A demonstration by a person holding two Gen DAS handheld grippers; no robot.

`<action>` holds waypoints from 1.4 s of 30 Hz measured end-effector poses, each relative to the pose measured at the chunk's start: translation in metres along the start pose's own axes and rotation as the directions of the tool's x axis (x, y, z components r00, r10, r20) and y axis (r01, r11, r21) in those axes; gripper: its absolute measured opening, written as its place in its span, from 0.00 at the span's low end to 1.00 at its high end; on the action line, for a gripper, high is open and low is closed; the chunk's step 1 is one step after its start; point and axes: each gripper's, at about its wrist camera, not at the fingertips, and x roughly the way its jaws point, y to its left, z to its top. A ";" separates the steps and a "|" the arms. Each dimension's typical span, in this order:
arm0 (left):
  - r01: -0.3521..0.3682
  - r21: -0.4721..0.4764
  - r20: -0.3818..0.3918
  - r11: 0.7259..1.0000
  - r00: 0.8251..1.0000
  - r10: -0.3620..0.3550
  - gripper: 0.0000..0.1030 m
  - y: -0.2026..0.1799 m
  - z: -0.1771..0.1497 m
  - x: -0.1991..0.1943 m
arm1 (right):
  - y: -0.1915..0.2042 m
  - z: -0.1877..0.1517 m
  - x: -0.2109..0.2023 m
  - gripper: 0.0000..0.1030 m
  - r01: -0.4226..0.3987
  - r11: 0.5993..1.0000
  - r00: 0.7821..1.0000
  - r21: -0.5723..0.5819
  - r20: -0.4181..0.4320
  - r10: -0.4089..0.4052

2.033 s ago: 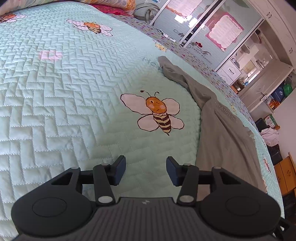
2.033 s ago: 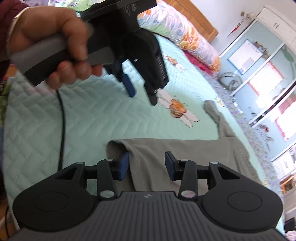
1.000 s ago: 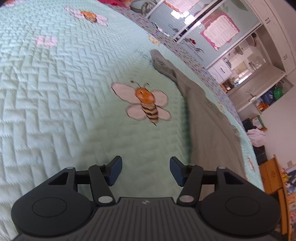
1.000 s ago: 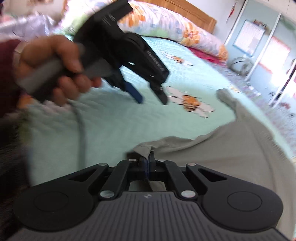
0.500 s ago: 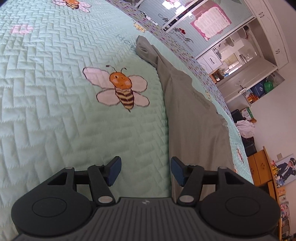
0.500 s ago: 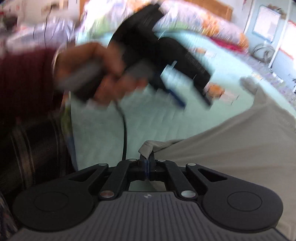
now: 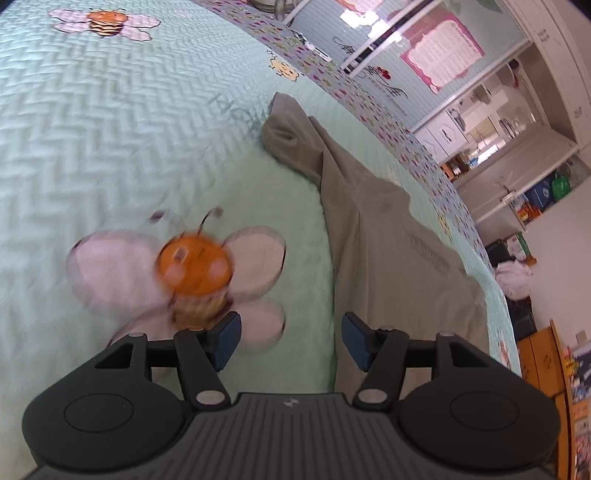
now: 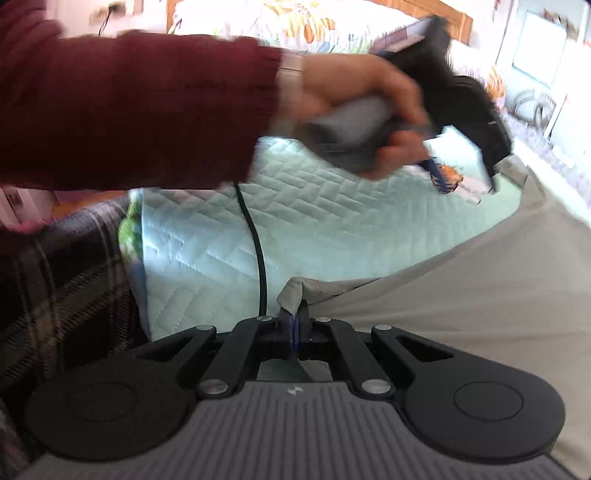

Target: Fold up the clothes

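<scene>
A grey-khaki garment [image 7: 388, 243] lies spread on a mint quilted bedspread [image 7: 129, 129]; its far end tapers to a narrow tip. My left gripper [image 7: 290, 341] is open and empty, low over the quilt just left of the garment's edge. My right gripper [image 8: 295, 325] is shut on a corner of the garment [image 8: 461, 295], which stretches away to the right. The left gripper [image 8: 465, 177] also shows in the right wrist view, held by a hand in a maroon sleeve.
A bee print [image 7: 192, 269] lies just ahead of my left gripper. Pillows [image 8: 314, 26] lie at the bed's head. A black cable [image 8: 258, 251] hangs from the left gripper. Cupboards [image 7: 480, 110] and a wooden cabinet [image 7: 543, 354] stand beyond the bed.
My right gripper closed on the garment's corner and has pulled it taut. My left gripper stayed open and swept forward over the quilt toward the bee print and the garment's edge.
</scene>
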 end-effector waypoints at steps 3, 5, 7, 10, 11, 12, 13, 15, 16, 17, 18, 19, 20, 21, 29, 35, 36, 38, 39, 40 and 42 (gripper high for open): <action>0.033 -0.071 0.038 0.997 0.999 -0.030 0.66 -0.003 0.032 0.041 | -0.014 -0.003 -0.002 0.00 -0.066 0.996 0.998 0.059 0.022 0.065; 0.050 -0.097 0.074 0.994 0.996 -0.043 0.67 -0.006 0.052 0.064 | -0.021 -0.007 -0.003 0.00 -0.103 0.991 0.994 0.082 0.039 0.100; 0.051 -0.120 0.100 0.992 0.994 -0.039 0.68 -0.009 0.072 0.084 | -0.031 -0.010 -0.002 0.00 -0.134 0.986 0.990 0.101 0.058 0.129; 0.077 -0.186 0.128 0.980 0.990 -0.054 0.68 -0.006 0.092 0.106 | -0.046 -0.015 0.001 0.00 -0.201 0.966 0.978 0.164 0.088 0.189; 0.073 -0.196 0.138 0.978 0.989 -0.046 0.66 -0.007 0.098 0.111 | -0.052 -0.016 0.003 0.00 -0.230 0.953 0.972 0.196 0.101 0.214; 0.059 -0.196 0.146 0.979 0.989 -0.030 0.49 -0.009 0.103 0.115 | -0.058 -0.019 0.004 0.00 -0.259 0.939 0.964 0.228 0.115 0.238; 0.028 -0.187 0.141 0.982 0.990 -0.002 0.01 -0.011 0.109 0.120 | -0.064 -0.022 0.006 0.00 -0.287 0.921 0.957 0.262 0.129 0.261; -0.036 -0.174 0.131 0.984 0.990 0.059 0.04 -0.011 0.119 0.128 | -0.073 -0.027 0.009 0.00 -0.335 0.886 0.941 0.321 0.153 0.301; -0.054 -0.169 0.141 0.984 0.987 0.078 0.04 -0.010 0.124 0.128 | -0.077 -0.029 0.011 0.00 -0.358 0.866 0.933 0.349 0.166 0.319; -0.071 -0.155 0.153 0.985 0.984 0.095 0.04 -0.010 0.129 0.127 | -0.079 -0.030 0.013 0.00 -0.371 0.855 0.928 0.364 0.172 0.329; -0.088 -0.129 0.161 0.988 0.981 0.109 0.04 -0.011 0.133 0.127 | -0.079 -0.031 0.014 0.00 -0.378 0.849 0.926 0.371 0.176 0.335; -0.106 -0.097 0.168 0.990 0.978 0.121 0.04 -0.013 0.136 0.127 | -0.079 -0.031 0.015 0.00 -0.385 0.842 0.923 0.377 0.180 0.341; -0.115 -0.071 0.167 0.991 0.978 0.125 0.04 -0.013 0.139 0.128 | -0.080 -0.032 0.015 0.00 -0.392 0.836 0.920 0.384 0.184 0.347; -0.120 -0.049 0.162 0.992 0.979 0.126 0.04 -0.013 0.141 0.130 | -0.080 -0.032 0.016 0.00 -0.399 0.830 0.917 0.391 0.187 0.353; -0.155 0.018 0.155 0.988 0.976 0.150 0.05 -0.017 0.149 0.138 | -0.076 -0.030 0.018 0.00 -0.413 0.816 0.911 0.403 0.192 0.366; -0.189 0.056 0.155 0.980 0.972 0.179 0.05 -0.014 0.156 0.132 | -0.073 -0.025 0.019 0.00 -0.447 0.796 0.894 0.407 0.214 0.393; -0.190 0.042 0.150 0.981 0.972 0.182 0.06 -0.009 0.156 0.132 | -0.071 -0.024 0.021 0.00 -0.447 0.799 0.894 0.403 0.212 0.394; -0.145 -0.017 0.137 0.989 0.980 0.146 0.10 0.005 0.154 0.128 | -0.071 -0.024 0.027 0.00 -0.443 0.798 0.896 0.409 0.196 0.398; -0.118 -0.053 0.134 0.992 0.983 0.124 0.11 0.012 0.153 0.125 | -0.072 -0.025 0.028 0.00 -0.452 0.785 0.892 0.424 0.198 0.406; -0.095 -0.094 0.132 0.991 0.985 0.107 0.14 0.019 0.153 0.119 | -0.075 -0.025 0.029 0.00 -0.461 0.772 0.887 0.438 0.201 0.415; -0.059 -0.183 0.138 0.981 0.987 0.085 0.25 0.031 0.152 0.102 | -0.077 -0.027 0.028 0.04 -0.463 0.761 0.886 0.454 0.207 0.416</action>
